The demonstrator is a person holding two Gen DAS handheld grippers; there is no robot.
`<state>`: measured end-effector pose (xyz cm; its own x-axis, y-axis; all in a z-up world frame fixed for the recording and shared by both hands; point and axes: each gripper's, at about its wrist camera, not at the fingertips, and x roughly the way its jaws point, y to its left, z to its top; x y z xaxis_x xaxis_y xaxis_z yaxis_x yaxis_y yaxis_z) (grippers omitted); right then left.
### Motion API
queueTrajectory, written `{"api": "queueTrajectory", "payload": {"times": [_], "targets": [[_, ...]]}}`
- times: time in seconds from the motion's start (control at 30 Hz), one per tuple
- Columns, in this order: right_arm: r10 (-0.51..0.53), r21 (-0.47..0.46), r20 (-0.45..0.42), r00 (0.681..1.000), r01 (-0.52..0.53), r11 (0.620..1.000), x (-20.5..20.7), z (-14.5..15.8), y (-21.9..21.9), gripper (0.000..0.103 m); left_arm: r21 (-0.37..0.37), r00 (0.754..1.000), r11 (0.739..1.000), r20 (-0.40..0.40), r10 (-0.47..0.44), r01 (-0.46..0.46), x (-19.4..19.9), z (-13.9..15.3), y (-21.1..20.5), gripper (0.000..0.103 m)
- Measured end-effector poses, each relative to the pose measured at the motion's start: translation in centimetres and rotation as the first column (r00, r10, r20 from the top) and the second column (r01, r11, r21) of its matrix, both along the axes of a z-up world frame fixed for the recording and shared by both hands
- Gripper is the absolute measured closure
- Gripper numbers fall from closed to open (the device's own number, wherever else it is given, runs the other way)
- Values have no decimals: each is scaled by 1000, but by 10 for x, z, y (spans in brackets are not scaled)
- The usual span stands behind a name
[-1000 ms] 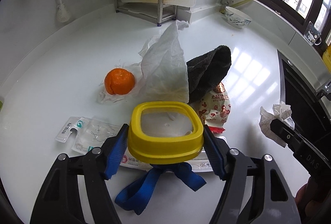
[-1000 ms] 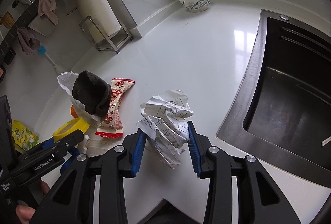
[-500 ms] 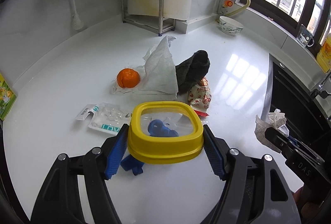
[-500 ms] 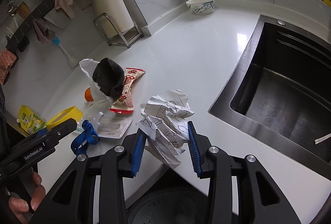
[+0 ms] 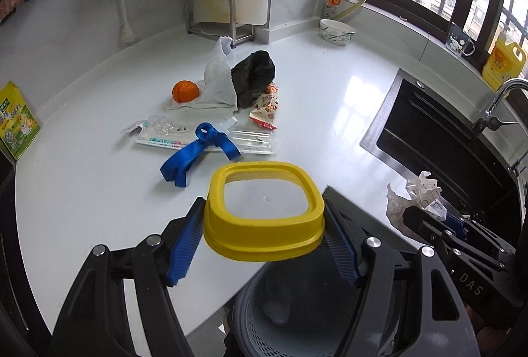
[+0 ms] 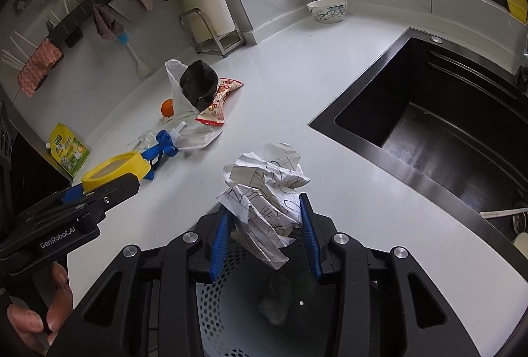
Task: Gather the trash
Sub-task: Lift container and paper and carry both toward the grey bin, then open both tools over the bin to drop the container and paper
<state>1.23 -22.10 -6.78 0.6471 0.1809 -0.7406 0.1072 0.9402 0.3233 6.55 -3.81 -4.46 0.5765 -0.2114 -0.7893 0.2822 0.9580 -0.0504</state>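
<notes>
My left gripper (image 5: 264, 231) is shut on a yellow-rimmed lid (image 5: 264, 225), held over the counter's front edge above a grey perforated trash bin (image 5: 297, 324). My right gripper (image 6: 265, 231) is shut on a crumpled paper ball (image 6: 264, 188), held above the same bin (image 6: 237, 307). The paper also shows in the left wrist view (image 5: 415, 195). On the white counter (image 5: 99, 192) lie a blue ribbon (image 5: 198, 155), clear plastic packaging (image 5: 165, 136), a red snack wrapper (image 5: 265, 106), a white tissue (image 5: 217, 83), a dark cloth (image 5: 254, 76) and an orange (image 5: 185, 91).
A black sink (image 6: 429, 119) is sunk into the counter at the right, with a faucet (image 5: 501, 99). A bowl (image 5: 336, 32) and a metal rack (image 5: 211, 10) stand at the back. A green-yellow packet (image 5: 16, 126) leans at the left wall.
Both grippers have pulled back from the counter with the lid and the paper ball. The trash bin has come into view below them. The blue ribbon stayed on the counter.
</notes>
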Motion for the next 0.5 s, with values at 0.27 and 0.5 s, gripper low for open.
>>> {"api": "queueTrajectory", "payload": {"times": [0.27,0.5], "targets": [[77,-18,-40,996,-77,997,-42,-10,-3,65,19,1000,1000,-16,-5,6,-50,-6,-15,35],[115,-18,-81,990,-117,993,-61,-27,-8,65,34,998,999,-61,-3,5,-72,-29,-23,35]]}}
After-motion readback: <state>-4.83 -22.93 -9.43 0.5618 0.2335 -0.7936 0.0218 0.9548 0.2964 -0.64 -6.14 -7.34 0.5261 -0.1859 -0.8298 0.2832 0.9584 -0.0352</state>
